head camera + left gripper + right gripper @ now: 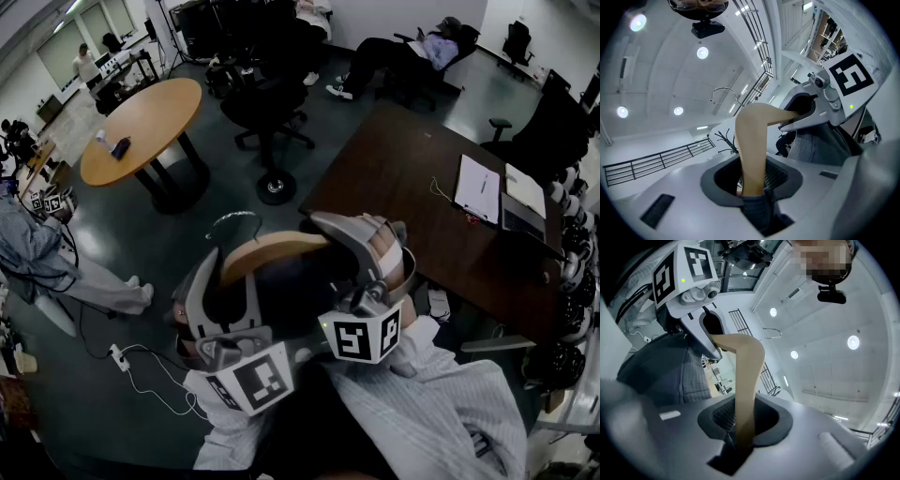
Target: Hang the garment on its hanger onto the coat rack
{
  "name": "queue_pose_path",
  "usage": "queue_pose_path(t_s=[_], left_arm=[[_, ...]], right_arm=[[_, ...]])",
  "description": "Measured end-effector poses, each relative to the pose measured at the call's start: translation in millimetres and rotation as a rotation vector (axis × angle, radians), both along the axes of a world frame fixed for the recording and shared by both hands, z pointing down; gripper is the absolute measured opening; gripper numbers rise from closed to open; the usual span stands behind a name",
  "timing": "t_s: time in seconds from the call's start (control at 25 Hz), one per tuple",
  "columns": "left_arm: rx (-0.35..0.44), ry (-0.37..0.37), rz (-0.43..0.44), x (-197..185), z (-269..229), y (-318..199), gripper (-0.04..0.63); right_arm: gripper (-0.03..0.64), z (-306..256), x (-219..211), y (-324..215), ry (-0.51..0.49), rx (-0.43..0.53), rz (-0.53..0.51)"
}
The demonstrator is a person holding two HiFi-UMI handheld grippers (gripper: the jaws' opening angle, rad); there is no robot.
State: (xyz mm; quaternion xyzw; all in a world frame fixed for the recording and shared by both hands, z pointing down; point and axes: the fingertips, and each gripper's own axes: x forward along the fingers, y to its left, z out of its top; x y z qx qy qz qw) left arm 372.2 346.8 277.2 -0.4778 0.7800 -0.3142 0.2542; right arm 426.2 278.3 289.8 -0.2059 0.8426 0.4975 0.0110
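Clamped in left gripper (752, 183), right gripper (743, 420): opposite arms of curved tan wooden hanger (272, 248), to keep dark fabric garment (281, 292) level between.

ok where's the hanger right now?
Head view, low centre: the wooden hanger spans between the left gripper and right gripper, each shut on one arm, with the dark garment draped below and its metal hook on the far side.

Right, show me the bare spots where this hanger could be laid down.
The dark brown rectangular table is bare from its near corner up to the white papers. The round light wooden table is free except for small items near one edge. Crowded: black office chairs between the tables.
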Motion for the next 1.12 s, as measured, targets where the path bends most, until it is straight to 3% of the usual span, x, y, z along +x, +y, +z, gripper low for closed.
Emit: queue_pose_path(t_s=[0.68,0.92,1.12], left_arm=[[-0.005,0.004,-0.047,-22.1,12.2,-2.8,0.121],[-0.013,0.029,-0.06,-68.1,17.6,-13.1,0.121],[-0.018,0.037,-0.038,-140.1,17.0,-30.0,0.121]], right_arm=[[0.071,12.6,-24.6,-4.8,0.014,-0.011,-0.041],[0.071,16.6,-71.3,-15.6,0.043,-0.019,-0.057],[0.071,14.9,-142.7,-31.2,0.057,-0.02,-0.044]])
